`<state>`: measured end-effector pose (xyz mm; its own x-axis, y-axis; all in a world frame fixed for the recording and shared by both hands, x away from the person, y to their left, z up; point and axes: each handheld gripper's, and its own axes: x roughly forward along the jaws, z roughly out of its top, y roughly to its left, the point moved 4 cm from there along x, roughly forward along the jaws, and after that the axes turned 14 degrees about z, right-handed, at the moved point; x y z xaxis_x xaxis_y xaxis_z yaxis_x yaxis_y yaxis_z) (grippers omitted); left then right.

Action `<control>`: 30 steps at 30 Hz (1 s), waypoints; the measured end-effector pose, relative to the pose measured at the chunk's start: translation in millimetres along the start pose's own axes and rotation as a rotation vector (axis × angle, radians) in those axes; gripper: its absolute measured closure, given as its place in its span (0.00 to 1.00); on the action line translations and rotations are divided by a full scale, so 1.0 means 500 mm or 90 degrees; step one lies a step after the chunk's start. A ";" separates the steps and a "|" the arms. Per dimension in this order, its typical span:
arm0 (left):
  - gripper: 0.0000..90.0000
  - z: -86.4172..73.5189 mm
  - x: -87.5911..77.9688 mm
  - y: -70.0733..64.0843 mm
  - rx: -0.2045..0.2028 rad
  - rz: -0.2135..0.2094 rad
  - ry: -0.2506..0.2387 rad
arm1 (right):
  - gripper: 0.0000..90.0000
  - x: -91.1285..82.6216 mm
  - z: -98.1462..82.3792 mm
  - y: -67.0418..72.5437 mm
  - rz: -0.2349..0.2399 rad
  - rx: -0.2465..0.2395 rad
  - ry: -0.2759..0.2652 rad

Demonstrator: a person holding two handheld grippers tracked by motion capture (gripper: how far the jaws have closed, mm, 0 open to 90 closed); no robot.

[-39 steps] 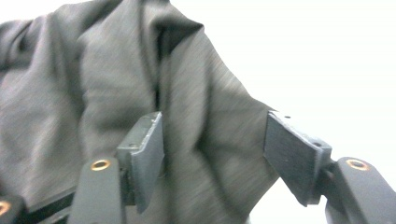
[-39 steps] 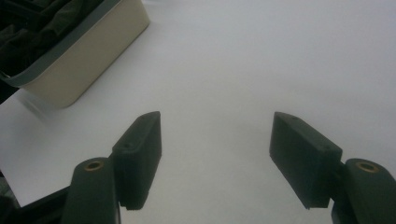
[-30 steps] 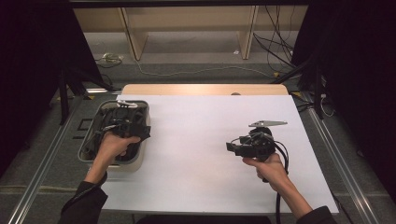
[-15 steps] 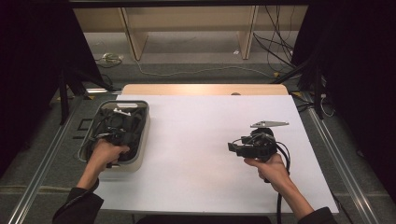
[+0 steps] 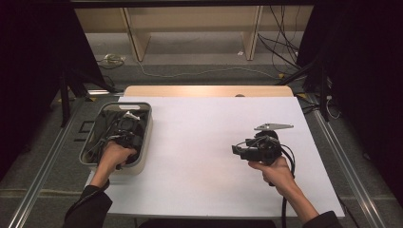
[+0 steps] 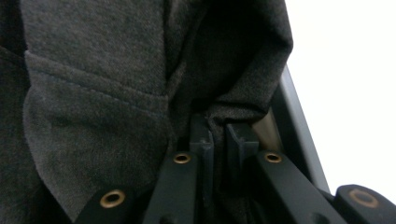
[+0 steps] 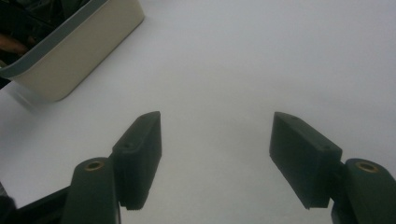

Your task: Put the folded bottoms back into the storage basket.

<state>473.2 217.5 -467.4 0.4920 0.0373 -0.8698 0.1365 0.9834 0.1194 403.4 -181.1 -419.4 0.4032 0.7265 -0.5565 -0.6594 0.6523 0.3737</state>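
The dark cloth [image 6: 102, 93] lies in the bin [image 5: 145, 142] at the left edge of the white table [image 5: 199, 156], filling it together with other dark items too tangled to tell apart. The left gripper [image 5: 124, 135] is sunk into the bin, nose down and pointing away from the person, with the left hand [image 5: 113, 156] gripping its rear and the forearm rising from the bottom edge in a dark sleeve. Its jaws have just been closing; in the left gripper view they stand nearly together with a fold of the grey fabric pinched between them, and the cloth drapes over the tips.

The right gripper [image 5: 236, 150] is well apart from the bin, held just above the bare table at the right, pointing left toward the bin. The right hand [image 5: 273, 170] wraps its handle from below, wrist bent, forearm running in from the lower right corner. In its own view the jaws stand wide, with nothing between them but white table, and the cream bin wall [image 7: 70, 56] shows far off at upper left.
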 end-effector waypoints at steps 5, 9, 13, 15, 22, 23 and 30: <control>0.82 -0.008 -0.016 0.006 -0.001 -0.005 -0.018 | 0.39 -0.003 0.000 -0.002 -0.002 -0.005 -0.006; 0.73 -0.009 -0.033 0.015 -0.004 -0.017 -0.028 | 0.39 -0.005 0.000 -0.002 -0.005 -0.007 -0.008; 0.67 -0.011 -0.044 0.022 -0.009 -0.029 -0.040 | 0.39 -0.008 0.001 0.000 -0.013 -0.017 -0.010; 0.65 -0.008 -0.054 0.025 -0.014 -0.038 -0.048 | 0.39 -0.009 0.001 0.001 -0.017 -0.023 -0.011; 0.54 0.002 -0.080 0.027 -0.022 -0.046 -0.073 | 0.39 -0.011 0.001 0.003 -0.010 -0.026 -0.017; 0.51 0.004 -0.084 0.025 -0.026 -0.050 -0.078 | 0.39 -0.011 0.001 0.004 -0.009 -0.027 -0.017; 0.40 0.014 -0.112 0.013 -0.021 -0.053 -0.106 | 0.39 -0.012 0.001 0.005 -0.008 -0.031 -0.020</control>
<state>452.6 220.8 -414.7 0.6162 -0.0714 -0.7843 0.1555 0.9873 0.0324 399.4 -183.6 -414.8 0.4310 0.7256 -0.5363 -0.6838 0.6505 0.3306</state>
